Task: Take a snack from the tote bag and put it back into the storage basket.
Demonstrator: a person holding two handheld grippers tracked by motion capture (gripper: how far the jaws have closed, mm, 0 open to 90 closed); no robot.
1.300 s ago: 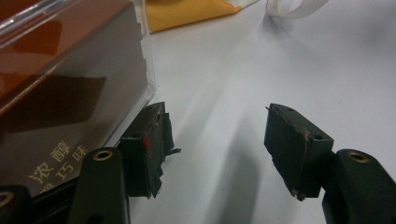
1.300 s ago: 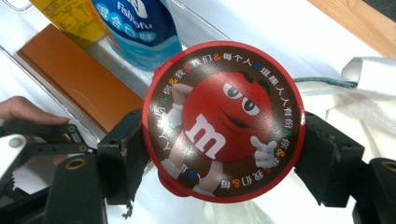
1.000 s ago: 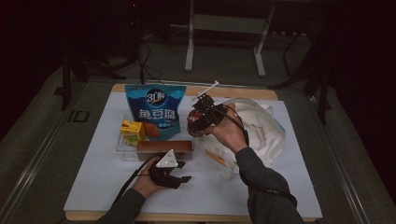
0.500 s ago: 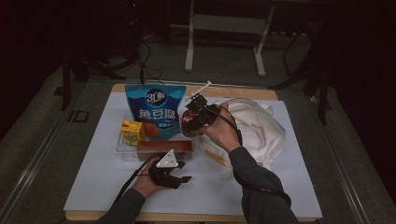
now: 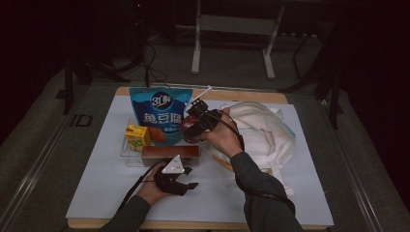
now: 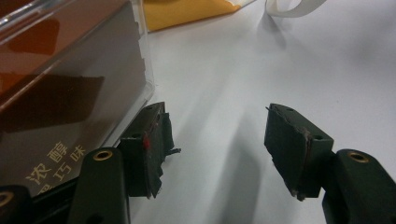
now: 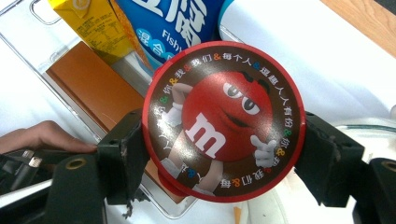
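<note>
Right gripper (image 7: 219, 154) clamps a round red candy tub with a cartoon lid (image 7: 224, 121), carrying it above the clear plastic tray (image 5: 126, 153), not yet set down. A blue snack pouch (image 5: 159, 116), yellow juice carton (image 5: 137, 135) and brown box (image 5: 170, 152) already sit inside. Left gripper (image 6: 215, 149) rests open, empty, near the tray.

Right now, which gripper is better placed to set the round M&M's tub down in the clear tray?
Right. The right gripper already clamps the M&M's tub above the clear tray. The left gripper rests open on the table beside the brown box, holding nothing.
</note>
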